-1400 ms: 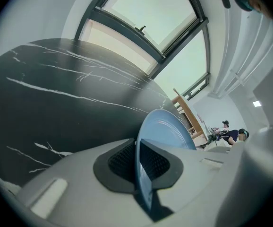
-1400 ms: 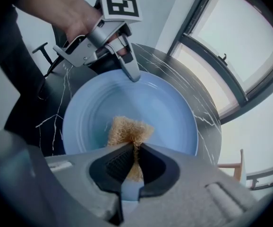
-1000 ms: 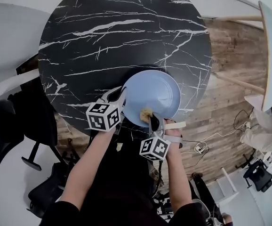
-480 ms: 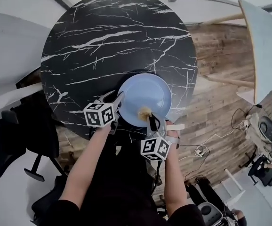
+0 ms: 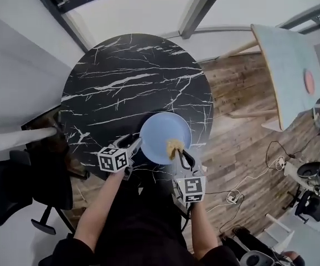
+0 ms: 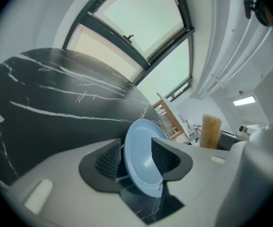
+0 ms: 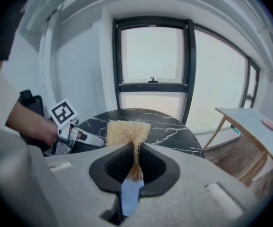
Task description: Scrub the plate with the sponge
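Blue plate (image 5: pixel 163 133), clamped before, stands free between left hand-held gripper's (image 6: pixel 137 156) opening jaws.

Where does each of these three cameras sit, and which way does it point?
Head view: on the person's head, facing steeply down at the table, plate, arms, left tongs, right tongs.
Left gripper view: on the left tongs, looking along its opening jaws, plate rim between them, toward the window.
Right gripper view: on the right tongs, looking along jaws shut on the sponge; the person's left hand shows.
Shared: both gripper views show table and window.
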Available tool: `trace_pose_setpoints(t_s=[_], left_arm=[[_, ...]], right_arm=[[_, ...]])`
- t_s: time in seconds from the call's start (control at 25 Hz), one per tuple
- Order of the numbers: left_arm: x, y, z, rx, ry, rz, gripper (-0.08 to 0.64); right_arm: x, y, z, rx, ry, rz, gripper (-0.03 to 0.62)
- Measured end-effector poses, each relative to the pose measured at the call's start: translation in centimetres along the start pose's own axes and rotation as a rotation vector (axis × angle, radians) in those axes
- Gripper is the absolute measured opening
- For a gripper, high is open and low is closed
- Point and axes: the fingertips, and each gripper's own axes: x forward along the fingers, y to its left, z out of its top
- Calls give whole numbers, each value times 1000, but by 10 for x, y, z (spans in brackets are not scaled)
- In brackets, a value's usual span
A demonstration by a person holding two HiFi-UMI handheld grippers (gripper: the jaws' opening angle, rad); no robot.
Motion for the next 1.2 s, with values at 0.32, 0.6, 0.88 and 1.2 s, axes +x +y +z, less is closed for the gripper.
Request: trace_pose_setpoints(t_s=[0.32,0.6,0.88,1.2], left_arm=[[-72,-47,45,176,-117,-66,116],[-135,-118,86,346,-327,-148,29],[-157,-119,71,446,-448,-97,2],[-160,-131,57,585,-447,-76,2]], right_arm=[[-56,18,74,258,-279,45,29],[-103,32,111,229,-399,-7,31],[-105,37,85,290,-386,-79,31],[-109,43,76,309,-388,-92,31]])
